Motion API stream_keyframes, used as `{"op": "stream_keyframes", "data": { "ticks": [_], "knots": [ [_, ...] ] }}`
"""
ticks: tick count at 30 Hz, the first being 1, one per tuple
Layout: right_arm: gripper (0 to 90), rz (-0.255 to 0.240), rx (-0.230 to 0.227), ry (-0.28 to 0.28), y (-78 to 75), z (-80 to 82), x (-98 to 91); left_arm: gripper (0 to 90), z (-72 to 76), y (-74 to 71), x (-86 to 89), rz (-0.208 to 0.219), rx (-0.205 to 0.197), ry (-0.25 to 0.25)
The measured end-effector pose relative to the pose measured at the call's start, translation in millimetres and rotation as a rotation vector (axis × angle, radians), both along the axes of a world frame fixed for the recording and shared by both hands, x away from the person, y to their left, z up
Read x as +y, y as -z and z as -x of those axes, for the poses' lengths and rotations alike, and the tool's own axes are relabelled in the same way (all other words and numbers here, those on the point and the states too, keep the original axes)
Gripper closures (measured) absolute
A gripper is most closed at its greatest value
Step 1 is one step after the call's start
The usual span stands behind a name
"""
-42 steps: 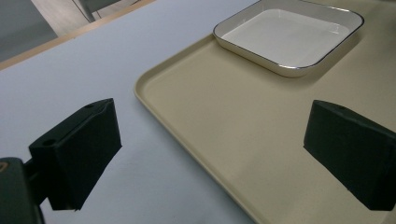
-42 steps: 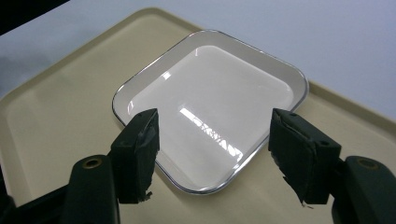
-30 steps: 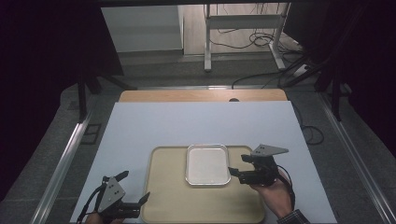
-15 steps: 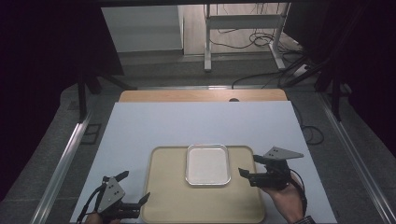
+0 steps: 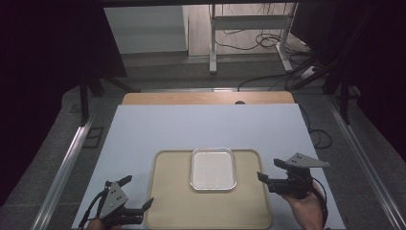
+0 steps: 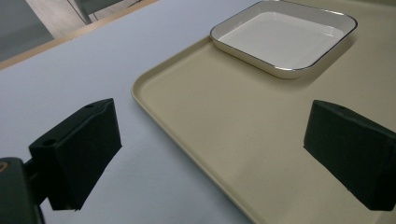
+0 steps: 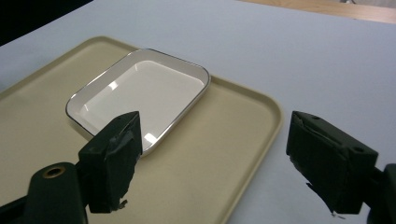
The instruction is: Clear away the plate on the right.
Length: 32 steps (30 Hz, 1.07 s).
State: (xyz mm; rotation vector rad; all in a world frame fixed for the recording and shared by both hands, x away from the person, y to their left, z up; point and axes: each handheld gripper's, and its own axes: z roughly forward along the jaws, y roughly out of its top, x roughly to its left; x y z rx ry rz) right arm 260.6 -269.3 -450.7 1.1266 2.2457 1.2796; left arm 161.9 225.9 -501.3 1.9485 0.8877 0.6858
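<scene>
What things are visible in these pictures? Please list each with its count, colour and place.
dish: 1, white with a thin dark rim, empty, on the far part of the tray
tray: 1, beige, on the near middle of the mat
mat: 1, pale blue-grey, covering the table
table: 1, wooden, far edge showing beyond the mat
left gripper: 1, black, open, near the tray's left edge
right gripper: 1, black, jaws just opening, nothing between them, right of the tray
hand: 1, holding the right gripper
</scene>
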Motion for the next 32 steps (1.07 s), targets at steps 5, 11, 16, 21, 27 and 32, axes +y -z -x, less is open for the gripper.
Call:
{"op": "stream_keyframes", "data": {
  "ticks": [5, 11, 16, 21, 27, 32],
  "knots": [
    [16.5, -0.006, -0.014, 0.023, -1.4, 3.9, -9.6, 3.3, 0.1, 0.0, 0.0, 0.001, -0.003, 0.0],
    [13.5, -0.017, -0.031, 0.056, -2.3, 10.5, -23.8, 3.3, 0.4, 0.1, 0.2, 0.007, -0.003, 0.0],
    [10.5, -0.011, -0.044, 0.066, -1.7, 18.2, -35.4, 3.3, 0.3, 0.1, 0.6, 0.013, -0.004, -0.001],
    [8.4, 0.028, -0.055, 0.056, 0.9, 25.6, -39.8, 3.3, -0.1, 0.1, 1.5, 0.023, 0.0, -0.006],
    [6.5, 0.054, -0.047, 0.031, 6.2, 32.4, -43.4, 3.2, -0.4, 0.1, 2.4, 0.03, 0.002, -0.011],
    [1.7, 0.046, -0.046, 0.008, 6.9, 32.1, -44.2, 3.2, -0.8, 0.1, 1.6, 0.03, 0.004, -0.01]
  ]
}}
